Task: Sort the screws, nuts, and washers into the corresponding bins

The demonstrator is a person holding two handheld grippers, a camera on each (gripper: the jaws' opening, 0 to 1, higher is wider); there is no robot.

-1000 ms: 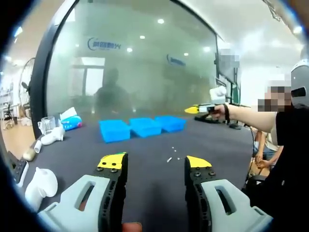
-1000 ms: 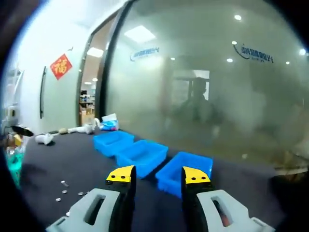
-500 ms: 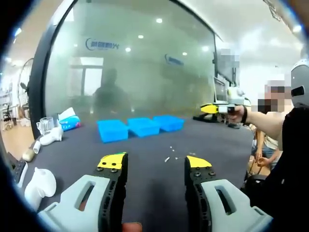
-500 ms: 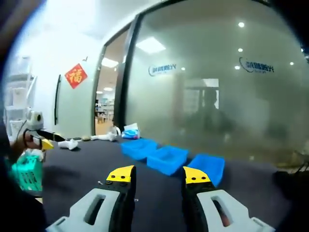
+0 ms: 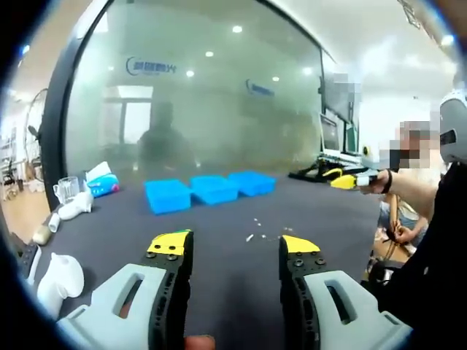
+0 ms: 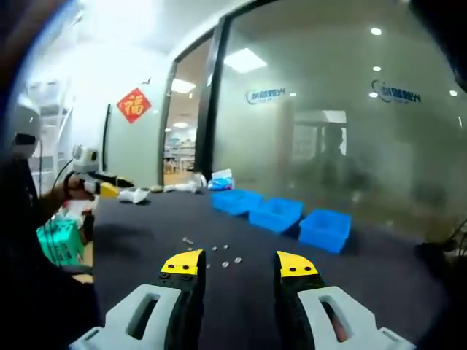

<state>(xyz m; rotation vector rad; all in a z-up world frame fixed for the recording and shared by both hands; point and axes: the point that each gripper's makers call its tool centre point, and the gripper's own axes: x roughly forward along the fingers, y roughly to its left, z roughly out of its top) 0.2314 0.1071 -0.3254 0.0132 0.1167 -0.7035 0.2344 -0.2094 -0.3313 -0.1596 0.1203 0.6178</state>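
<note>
Three blue bins [image 5: 209, 190] stand in a row on the dark table [image 5: 226, 292], far from my jaws; in the right gripper view the bins [image 6: 279, 214] run along the far side. Small screws, nuts and washers [image 5: 257, 229] lie loose on the table ahead of my left gripper [image 5: 232, 247], which is open and empty. The same small parts [image 6: 211, 254] lie just beyond my right gripper [image 6: 238, 265], also open and empty. The right gripper [image 5: 350, 180] shows at the right in the left gripper view, and the left gripper [image 6: 98, 184] at the left in the right gripper view.
White objects [image 5: 62, 275], a glass cup [image 5: 71, 189] and a tissue pack [image 5: 104, 182] sit at the table's left end. A frosted glass wall [image 5: 204, 95] runs behind the bins. A person [image 5: 430, 240] stands at the right table edge. A green basket [image 6: 60, 240] sits at the left.
The right gripper has swung back and to the right, away from the bins, so the loose parts now lie in front of it. The left gripper has barely moved.
</note>
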